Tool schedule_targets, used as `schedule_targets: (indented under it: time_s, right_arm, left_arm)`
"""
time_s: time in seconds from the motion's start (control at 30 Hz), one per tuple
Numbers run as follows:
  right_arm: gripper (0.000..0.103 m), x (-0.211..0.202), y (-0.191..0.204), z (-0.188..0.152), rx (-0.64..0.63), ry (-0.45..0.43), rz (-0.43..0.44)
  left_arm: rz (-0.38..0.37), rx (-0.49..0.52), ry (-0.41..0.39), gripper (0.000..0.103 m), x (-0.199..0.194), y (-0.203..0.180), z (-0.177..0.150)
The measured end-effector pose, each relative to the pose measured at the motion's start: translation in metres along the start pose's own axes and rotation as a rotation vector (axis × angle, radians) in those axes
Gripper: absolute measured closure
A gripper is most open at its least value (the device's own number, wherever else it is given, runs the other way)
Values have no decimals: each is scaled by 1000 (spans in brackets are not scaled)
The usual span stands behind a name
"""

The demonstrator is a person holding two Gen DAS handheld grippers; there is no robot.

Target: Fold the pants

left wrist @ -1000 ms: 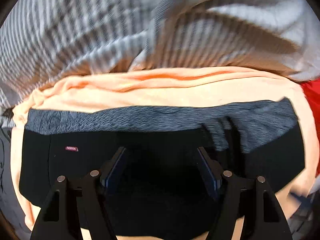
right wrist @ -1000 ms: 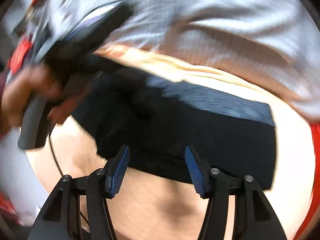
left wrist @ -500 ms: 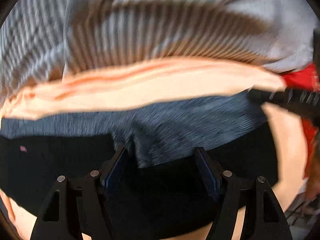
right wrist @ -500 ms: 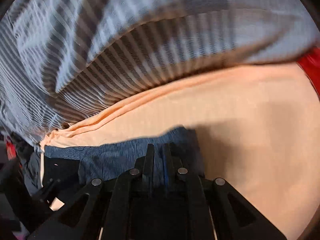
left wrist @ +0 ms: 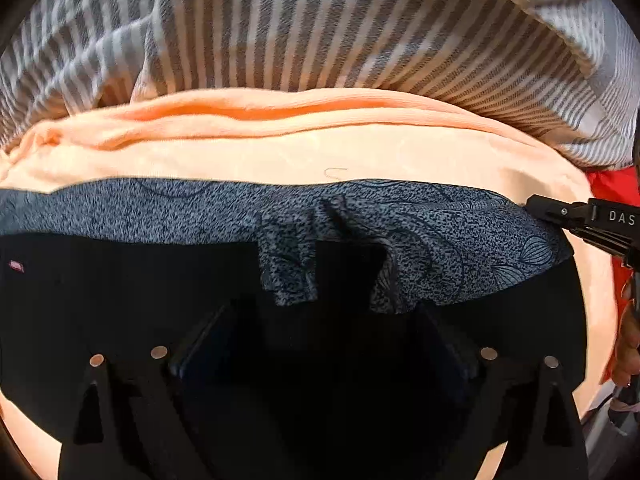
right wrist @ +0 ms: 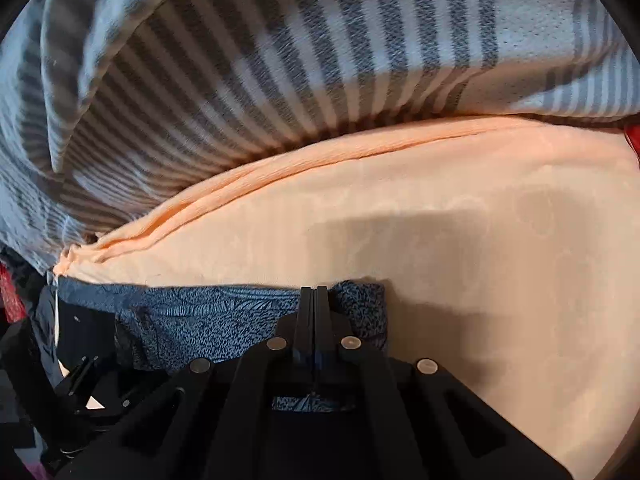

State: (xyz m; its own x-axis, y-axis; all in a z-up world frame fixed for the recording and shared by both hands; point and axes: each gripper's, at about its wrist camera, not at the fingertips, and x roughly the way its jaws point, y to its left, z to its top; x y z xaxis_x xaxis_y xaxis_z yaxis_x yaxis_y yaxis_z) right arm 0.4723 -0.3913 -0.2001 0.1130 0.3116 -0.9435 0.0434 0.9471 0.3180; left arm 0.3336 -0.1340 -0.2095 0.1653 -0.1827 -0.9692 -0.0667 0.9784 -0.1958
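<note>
Black pants (left wrist: 120, 292) with a blue-grey patterned waistband (left wrist: 440, 240) lie flat on a peach sheet (left wrist: 360, 152). My left gripper (left wrist: 324, 320) is open, its fingers spread over the black cloth just below a bunched fold of the waistband. My right gripper (right wrist: 314, 300) is shut on the waistband's right corner (right wrist: 360, 304), where it meets the sheet. In the left wrist view the right gripper (left wrist: 576, 216) shows at the far right, on that same corner.
A grey and white striped cloth (left wrist: 320, 32) lies bunched behind the sheet and fills the top of both views (right wrist: 280, 60). Red fabric (left wrist: 612, 188) shows at the right edge. The left gripper's frame (right wrist: 88, 384) shows at the lower left of the right wrist view.
My right gripper swung to the waistband's right corner and shut on it. My left gripper shifted right along the pants, then steadied; the waistband now bunches in front of it.
</note>
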Motion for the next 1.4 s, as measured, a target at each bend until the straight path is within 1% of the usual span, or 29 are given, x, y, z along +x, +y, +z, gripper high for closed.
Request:
schedule_targets:
  time_s: [0.07, 0.1, 0.13, 0.17, 0.23, 0.3, 0.4, 0.5, 0.53, 0.6, 0.63, 0.67, 0.7, 0.73, 0.77, 0.8, 0.87, 0.9, 0.97, 1.03, 1.1, 1.23, 1.27, 1.3, 1.33, 1.4]
  right_arm:
    - [103, -11, -2, -2, 23, -16, 19]
    - [103, -18, -3, -4, 23, -26, 24]
    - [99, -24, -3, -7, 23, -39, 32]
    - [99, -31, -4, -11, 22, -58, 31]
    - [99, -47, -11, -22, 30, -89, 10]
    - [99, -58, -26, -31, 64, -105, -18]
    - [99, -59, -46, -37, 116, -90, -29]
    - [99, -62, -57, -37, 149, -79, 9]
    - [99, -59, -56, -38, 146, -70, 17]
    - [99, -50, -46, -45, 112, -34, 29]
    - [99, -49, -41, -49, 93, -28, 25]
    - [99, -52, -38, -55, 74, -30, 31]
    - [99, -56, -38, -61, 70, -42, 42]
    - [99, -61, -42, -67, 84, -53, 58]
    - [95, -64, -48, -73, 112, -58, 74]
    - [90, -71, -60, -84, 175, -61, 92]
    - [56, -78, -79, -107, 275, -57, 125]
    - [52, -82, -86, -118, 308, -57, 142]
    - [52, -85, -94, -136, 346, -45, 189]
    - [52, -82, -99, -153, 394, -29, 261]
    - [52, -73, -109, -163, 481, -9, 366]
    - [55, -50, -107, -177, 613, -11, 558]
    - [55, -45, -103, -178, 631, -14, 589]
    - [55, -36, -94, -177, 648, -20, 600]
    - [57, -32, -93, -175, 674, -32, 617]
    - [66, -27, -97, -172, 743, -62, 627]
  left_arm:
    - [20, 6, -2, 9, -6, 6, -3]
    - [42, 12, -6, 9, -12, 8, -5]
    - [50, 10, -7, 9, -17, 11, -5]
    - [54, 7, -11, 10, -23, 13, -6]
    - [49, 8, -48, 10, -40, 12, -4]
    - [38, 31, -93, 10, -52, 2, 5]
    - [7, 74, -122, 10, -56, -22, 20]
    - [-10, 119, -111, 10, -42, -49, 31]
    - [-4, 131, -100, 10, -35, -55, 28]
    - [22, 139, -53, 10, -13, -53, 22]
    - [47, 134, -16, 9, -3, -47, 16]
    - [55, 125, 5, 9, 4, -40, 9]
    - [6, 85, 4, 9, 6, -26, 2]
    - [-21, 44, 13, 9, 6, -17, -1]
    - [-41, 6, 27, 9, 8, -10, -2]
    - [-54, -21, 34, 9, 8, -5, -3]
    - [-40, -9, 27, 9, 8, -9, -3]
    - [-24, 12, 19, 9, 8, -13, -3]
    - [-3, 45, 5, 9, 7, -18, -2]
    - [-6, 48, 7, 9, 7, -19, 0]
    - [-7, 46, 12, 9, 9, -21, 1]
    - [22, 75, 5, 9, 6, -21, 1]
    - [25, 80, 4, 9, 6, -23, 4]
    - [27, 82, 4, 7, 7, -23, 5]
    - [37, 82, 2, 4, 8, -23, 3]
    - [39, 78, 4, 4, 11, -23, 5]
